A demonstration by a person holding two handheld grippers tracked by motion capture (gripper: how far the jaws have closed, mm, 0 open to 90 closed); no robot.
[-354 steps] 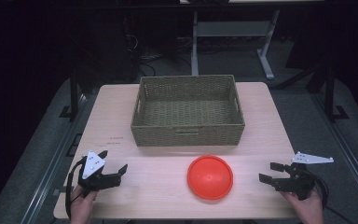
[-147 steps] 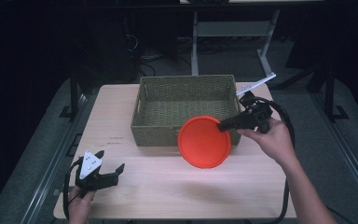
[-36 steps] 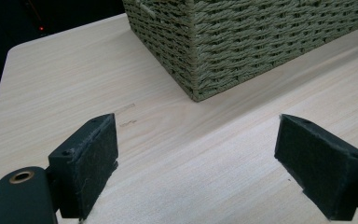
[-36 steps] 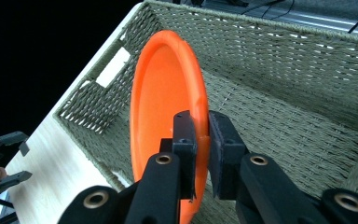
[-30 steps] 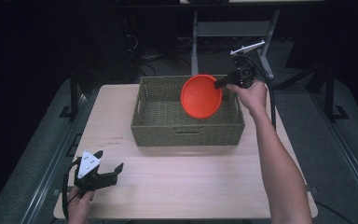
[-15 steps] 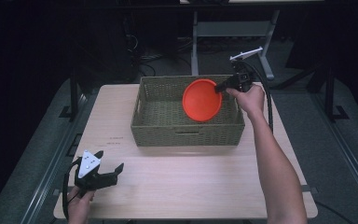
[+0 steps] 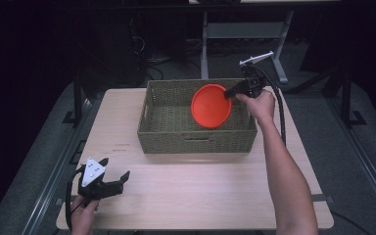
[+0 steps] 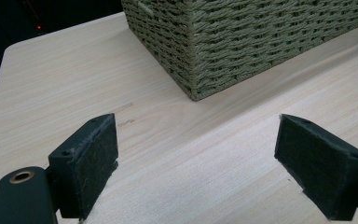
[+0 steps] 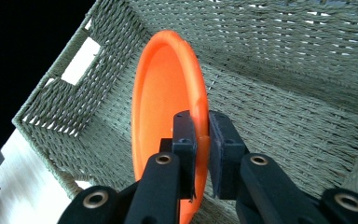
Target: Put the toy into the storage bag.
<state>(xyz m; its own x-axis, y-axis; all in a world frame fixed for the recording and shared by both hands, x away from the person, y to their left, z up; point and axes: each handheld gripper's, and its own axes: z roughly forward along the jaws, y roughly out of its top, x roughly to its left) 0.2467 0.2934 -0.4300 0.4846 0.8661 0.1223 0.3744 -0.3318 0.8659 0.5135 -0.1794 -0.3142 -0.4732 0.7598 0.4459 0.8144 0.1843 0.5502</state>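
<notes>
Light wood-grain surface (image 7: pixel 196 191), rectangular with rounded corners. A woven olive basket (image 7: pixel 196 139) stands on its far half. The left gripper (image 7: pixel 108 186) rests at the near-left corner.

light wood table (image 7: pixel 200 191), grey metal stand (image 7: pixel 245 34) behind, dark floor

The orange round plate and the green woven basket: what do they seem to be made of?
The orange round plate looks like moulded plastic: even colour, smooth, slightly glossy, with a thin raised rim. The green woven basket looks like twisted paper cord or seagrass, matte, with visible plaited strands; which fibre is unclear. The right gripper clamps the plate's rim.
</notes>
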